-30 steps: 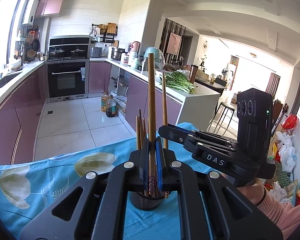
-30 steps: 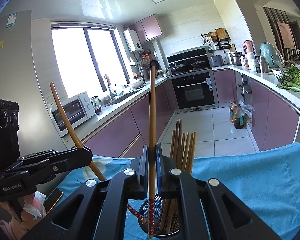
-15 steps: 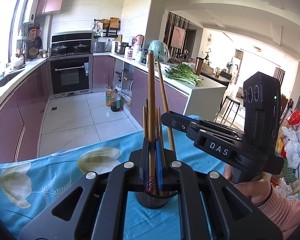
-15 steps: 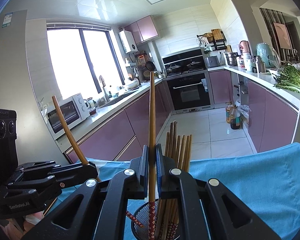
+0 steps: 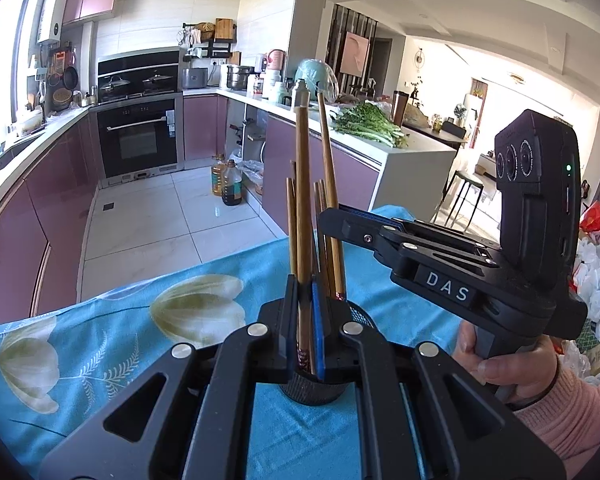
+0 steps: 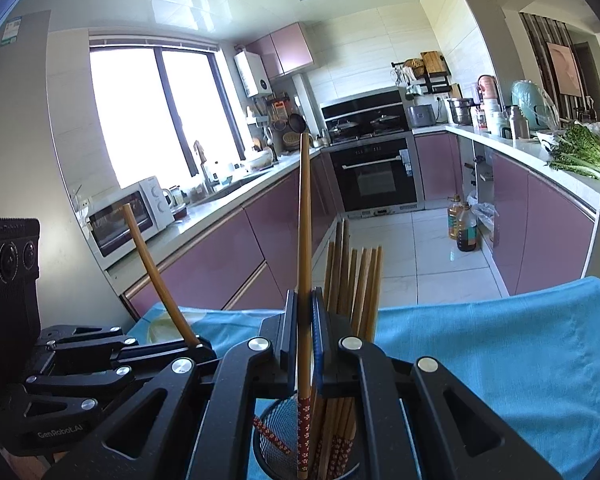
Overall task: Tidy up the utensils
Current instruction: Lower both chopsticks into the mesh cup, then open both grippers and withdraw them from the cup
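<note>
My left gripper (image 5: 305, 292) is shut on an upright wooden chopstick (image 5: 303, 200). Its patterned lower end reaches into a black mesh holder (image 5: 312, 390) just behind the jaws. Several more chopsticks (image 5: 330, 256) stand in that holder. From the right, my right gripper (image 5: 331, 218) grips a second chopstick (image 5: 326, 148) over the same holder. In the right wrist view the right gripper (image 6: 304, 308) is shut on its chopstick (image 6: 305, 220), whose red-patterned end is inside the holder (image 6: 274, 436). The left gripper (image 6: 202, 350) holds its chopstick (image 6: 152, 272) tilted at the left.
The holder stands on a table covered by a blue flowered cloth (image 5: 112, 344). A hand in a pink sleeve (image 5: 556, 412) holds the right gripper. Purple kitchen cabinets (image 6: 220, 256), an oven and oil bottles (image 5: 228, 184) on the floor lie beyond the table's far edge.
The left gripper has tipped a little downward. Both held chopsticks now sit lower, with their patterned ends down in the mesh holder. Both grips stay shut.
</note>
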